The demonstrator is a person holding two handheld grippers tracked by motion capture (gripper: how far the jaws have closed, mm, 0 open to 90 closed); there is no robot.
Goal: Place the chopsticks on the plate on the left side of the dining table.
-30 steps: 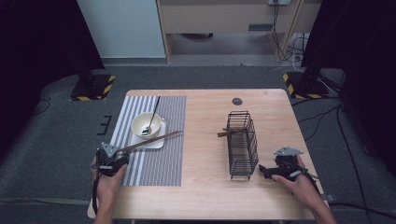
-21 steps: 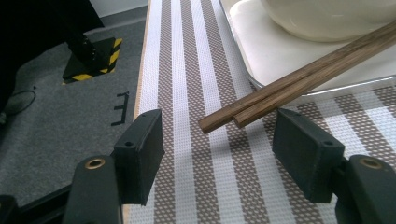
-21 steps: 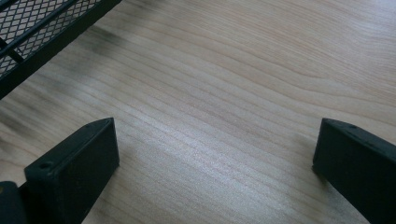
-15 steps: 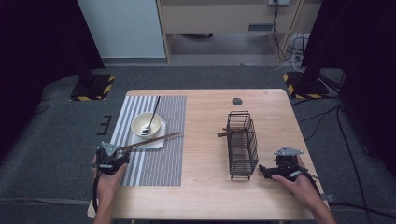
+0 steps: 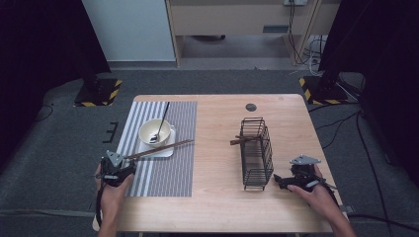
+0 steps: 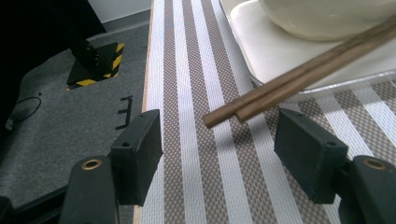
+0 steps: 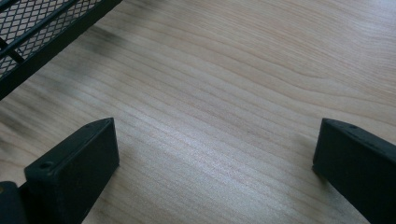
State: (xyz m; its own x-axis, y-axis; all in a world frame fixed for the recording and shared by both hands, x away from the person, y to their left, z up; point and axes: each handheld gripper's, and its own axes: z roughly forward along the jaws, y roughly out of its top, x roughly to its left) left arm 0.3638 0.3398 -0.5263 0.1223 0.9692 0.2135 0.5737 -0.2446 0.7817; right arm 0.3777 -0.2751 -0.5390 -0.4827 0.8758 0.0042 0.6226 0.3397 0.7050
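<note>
We hold the left gripper (image 6: 219, 154) near the wooden table's (image 5: 217, 207) left edge, jaws apart, empty, flanking the near tips of two brown wooden chopsticks (image 6: 299, 77) propped on the white square plate (image 6: 275, 56). Our right gripper (image 7: 215, 163) gapes empty beside the black wire basket (image 5: 257, 153), near the right edge.

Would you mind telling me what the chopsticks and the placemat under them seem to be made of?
Chopsticks: likely dark wood, matte brown with faint grain. Placemat: apparently woven vinyl or fabric, with a fine checkered weave in taupe and white stripes.
</note>
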